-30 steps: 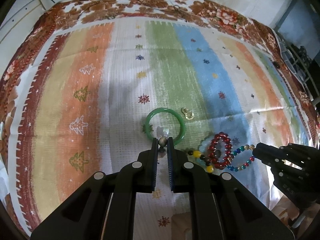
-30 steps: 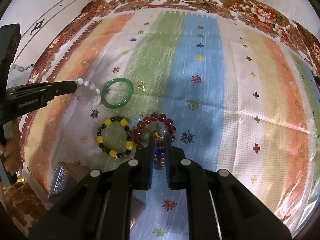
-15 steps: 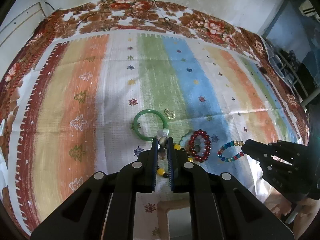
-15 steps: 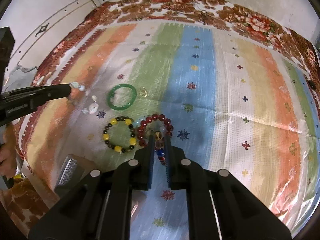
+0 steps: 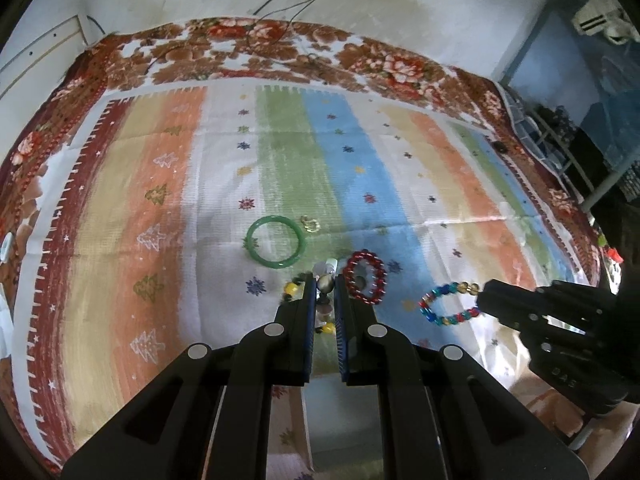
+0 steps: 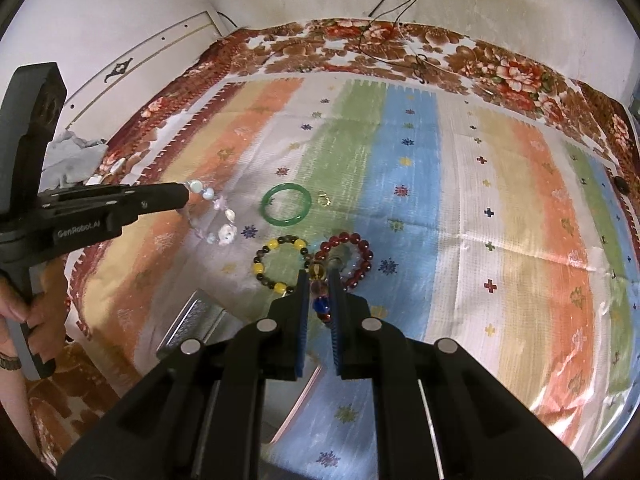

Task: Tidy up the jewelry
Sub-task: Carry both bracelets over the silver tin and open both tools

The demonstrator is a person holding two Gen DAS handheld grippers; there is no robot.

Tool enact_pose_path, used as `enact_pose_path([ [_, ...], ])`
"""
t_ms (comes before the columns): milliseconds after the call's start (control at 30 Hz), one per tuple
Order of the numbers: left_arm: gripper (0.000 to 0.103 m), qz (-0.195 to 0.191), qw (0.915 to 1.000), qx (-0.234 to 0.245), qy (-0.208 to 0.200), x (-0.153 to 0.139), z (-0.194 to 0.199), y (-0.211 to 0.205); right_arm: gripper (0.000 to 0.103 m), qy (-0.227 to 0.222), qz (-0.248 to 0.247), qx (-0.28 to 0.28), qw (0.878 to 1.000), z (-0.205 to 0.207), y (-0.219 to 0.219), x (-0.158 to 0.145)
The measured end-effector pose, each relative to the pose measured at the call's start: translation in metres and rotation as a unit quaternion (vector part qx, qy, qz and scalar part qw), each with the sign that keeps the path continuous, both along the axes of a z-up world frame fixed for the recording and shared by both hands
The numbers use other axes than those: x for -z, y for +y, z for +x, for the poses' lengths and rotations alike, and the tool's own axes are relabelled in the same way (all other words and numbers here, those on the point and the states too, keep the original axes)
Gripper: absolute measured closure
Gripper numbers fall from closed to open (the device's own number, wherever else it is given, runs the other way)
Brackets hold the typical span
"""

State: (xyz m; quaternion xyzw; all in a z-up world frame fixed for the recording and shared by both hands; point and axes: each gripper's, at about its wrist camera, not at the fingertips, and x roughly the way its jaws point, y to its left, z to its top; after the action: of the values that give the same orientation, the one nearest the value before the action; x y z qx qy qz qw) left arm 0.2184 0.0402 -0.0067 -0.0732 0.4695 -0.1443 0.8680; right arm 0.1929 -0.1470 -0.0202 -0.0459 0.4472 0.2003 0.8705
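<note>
Between each gripper's pinched fingers dangles a beaded bracelet, pale or multicolored.

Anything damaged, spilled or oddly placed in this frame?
Nothing stands out. Left gripper holds a pale bead bracelet, right gripper a multicolour one; green bangle lies flat.

Both tools clamped, raised.
</note>
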Motion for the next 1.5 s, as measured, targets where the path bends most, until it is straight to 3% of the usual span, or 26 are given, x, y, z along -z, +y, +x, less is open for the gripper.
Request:
enact_pose_path([
  [300, 0.095, -0.02, 0.9992, 0.013, -0.031, -0.014, -0.039, -0.007, 0.092, -0.003, 0.036, -0.029, 0.999, -0.035, 0.004, -0.011],
  [667, 0.094, -0.022, 0.9986, 0.029, -0.038, -0.008, -0.079, -0.01, 0.092, -0.002, 0.037, -0.053, 0.998, -0.071, 0.012, -0.006],
  [1033, 0.094, -0.026, 0.999, 0.022, -0.028, -0.002, -0.082, -0.013, 0.092, 0.009, 0.03, -0.059, 0.998, -0.074, 0.019, 0.004],
  [1333, 0.092, -0.006, 0.9993, 0.03, -0.02, 0.006, -0.082, -0.017, 0.091, 0.017, 0.034, -0.058, 0.998, -0.069, 0.017, 0.01],
  [1400, 0.089, -0.001, 0.9994, 0.027, -0.021, 0.006, -0.081, -0.017, 0.084, 0.018, 0.04, -0.057, 0.997, -0.069, 0.015, 0.009],
  [1433, 0.089, -0.002, 0.9995, 0.025, -0.021, 0.006, -0.081, -0.015, 0.072, 0.017, 0.041, -0.056, 0.997, -0.068, 0.015, 0.008],
  [1467, 0.088, -0.003, 0.9995, 0.023, -0.02, 0.006, -0.08, -0.014, 0.066, 0.015, 0.041, -0.054, 0.998, -0.068, 0.014, 0.008],
  [1500, 0.087, -0.004, 0.9996, 0.022, -0.02, 0.006, -0.08, -0.014, 0.066, 0.015, 0.039, -0.054, 0.998, -0.067, 0.014, 0.008],
])
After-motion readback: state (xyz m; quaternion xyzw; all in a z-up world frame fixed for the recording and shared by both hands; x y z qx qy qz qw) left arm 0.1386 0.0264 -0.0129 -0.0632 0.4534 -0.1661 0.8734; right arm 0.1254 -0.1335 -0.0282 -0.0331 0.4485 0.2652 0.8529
